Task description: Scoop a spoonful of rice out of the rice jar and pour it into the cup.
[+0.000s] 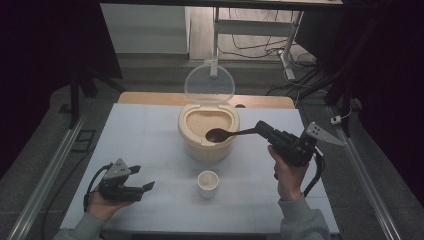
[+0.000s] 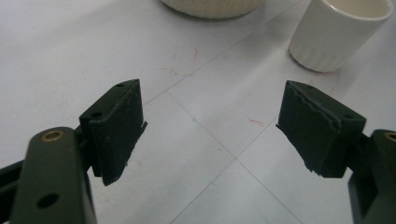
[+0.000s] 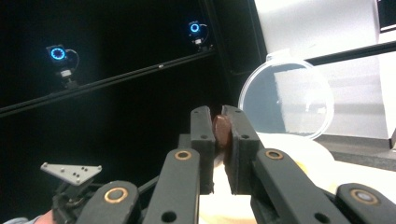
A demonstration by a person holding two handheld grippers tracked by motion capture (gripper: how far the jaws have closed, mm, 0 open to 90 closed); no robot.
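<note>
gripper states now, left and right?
Left gripper: open, nothing between its jaws, resting low by the table.
Right gripper: shut on the wooden spoon, its bowl over the rice container.

Dark brown wooden spoon (image 1: 226, 133): long handle, oval bowl, held roughly level, bowl over the open cream container (image 1: 209, 145) of pale grain, handle running toward the table's right side. Container round, its clear lid (image 1: 209, 83) hinged upright at the back. Small white ribbed cup (image 1: 208, 183) stands upright, empty, on the table just in front of the container.
</note>
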